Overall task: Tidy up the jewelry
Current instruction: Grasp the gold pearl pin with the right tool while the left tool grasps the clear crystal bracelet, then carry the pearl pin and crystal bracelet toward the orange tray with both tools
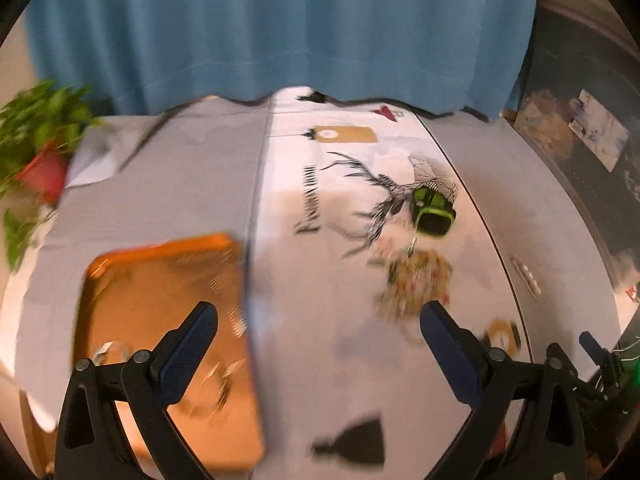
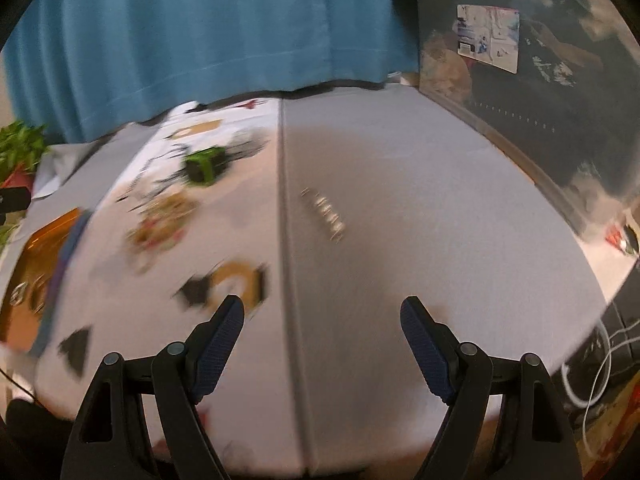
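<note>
Two grippers hang over my grey-covered table (image 2: 400, 200), both spread wide and holding nothing. My left gripper (image 1: 318, 312) sits above the near edge of one orange tray (image 1: 132, 300), whose long axis runs near to far on the table's left side; a few small pieces lie in it, too blurred for me to count. To its right, a tangled heap of jewelry (image 1: 416, 280) rests just near of one black-and-green box (image 1: 434, 210). My right gripper (image 2: 322, 306) hovers over bare cloth right of the centre seam. Ahead of it lies one silvery linked bracelet (image 2: 326, 212), stretched straight, its length slanting from far-left to near-right. One gold bangle (image 2: 236, 280) lies just left of the seam, near my left finger (image 2: 220, 340). A blue curtain (image 2: 200, 32) hangs beyond.
</note>
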{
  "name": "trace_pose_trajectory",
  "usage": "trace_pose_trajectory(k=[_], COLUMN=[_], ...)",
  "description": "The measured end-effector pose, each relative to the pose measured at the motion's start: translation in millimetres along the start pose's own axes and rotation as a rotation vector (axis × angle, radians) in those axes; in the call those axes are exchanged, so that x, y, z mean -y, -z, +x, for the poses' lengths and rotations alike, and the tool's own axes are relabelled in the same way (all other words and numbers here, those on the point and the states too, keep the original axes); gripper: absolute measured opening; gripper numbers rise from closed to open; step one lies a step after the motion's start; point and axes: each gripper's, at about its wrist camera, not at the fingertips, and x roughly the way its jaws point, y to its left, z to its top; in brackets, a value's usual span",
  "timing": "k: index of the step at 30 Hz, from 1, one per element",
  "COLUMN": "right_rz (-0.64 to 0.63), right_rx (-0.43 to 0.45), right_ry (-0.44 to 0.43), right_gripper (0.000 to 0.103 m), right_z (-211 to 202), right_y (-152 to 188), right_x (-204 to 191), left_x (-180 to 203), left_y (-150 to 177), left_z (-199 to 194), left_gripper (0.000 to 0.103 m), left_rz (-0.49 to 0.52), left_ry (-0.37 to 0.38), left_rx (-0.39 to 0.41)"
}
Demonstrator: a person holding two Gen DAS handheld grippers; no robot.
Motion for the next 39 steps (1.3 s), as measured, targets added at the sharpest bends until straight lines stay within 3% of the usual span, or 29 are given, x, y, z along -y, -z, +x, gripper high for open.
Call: trace_pose_trajectory(k=[4, 7, 11, 14, 17, 19, 20, 21, 22, 23, 24, 25, 26, 30, 39], right_rz=[-0.002, -0.041, -0.085, -0.085, -0.087, -0.089, -0.089, -0.090, -0.091, -0.097, -0.119, -0.138, -0.140, -0.106, -0.107], right_rx=[-0.036, -0.092, -0.089, -0.091, -0.098, -0.102, -0.103, -0.103, -0.102, -0.095, -0.072, -0.062, -0.067, -0.075, 0.055], right_ry=[-0.018, -0.028, -0.015, -0.024, -0.024, -0.025, -0.026, -0.025, -0.023, -0.030, -0.049, -0.060, -0.051, -0.073, -0.066], right_gripper=[0.081, 0.081, 0.084, 0.091, 0.096, 0.098, 0.098, 0.097, 0.095, 0.076, 0.033, 0.019, 0.011, 0.012, 0.012], right_z=[47, 82, 104, 114, 120, 122, 123, 122, 121, 120, 114, 110, 107, 98, 18], right_y=[-32, -48, -57, -64, -67, -68, -68, -68, -68, -67, -67, -66, -65, -60, -64], right_x=[12, 10, 6, 6, 6, 6, 6, 6, 6, 4, 0, -4, -7, -7, -6], left_x=[14, 22, 22, 15, 16, 20, 21, 23, 30, 36, 43, 47, 47, 42, 24], left_y=[-32, -40, -52, -59, -63, -65, -65, -65, -64, -65, -65, -64, -62, -60, -52], left_z=[65, 106, 142, 162, 170, 170, 169, 167, 161, 157, 153, 151, 148, 118, 19], left_gripper=[0.101, 0.101, 0.101, 0.102, 0.101, 0.098, 0.092, 0.076, 0.064, 0.029, 0.008, 0.005, 0.005, 0.005, 0.005], left_rz=[0.048, 0.095, 0.087, 0.047, 0.044, 0.067, 0.076, 0.084, 0.119, 0.149, 0.185, 0.193, 0.187, 0.167, 0.120], left_ry=[0.059, 0.051, 0.040, 0.055, 0.010, 0.016, 0.020, 0.025, 0.046, 0.062, 0.094, 0.107, 0.121, 0.146, 0.236], left_rx=[-0.110, -0.186, -0.219, -0.248, -0.235, -0.238, -0.242, -0.242, -0.238, -0.242, -0.270, -0.299, -0.306, -0.250, -0.134])
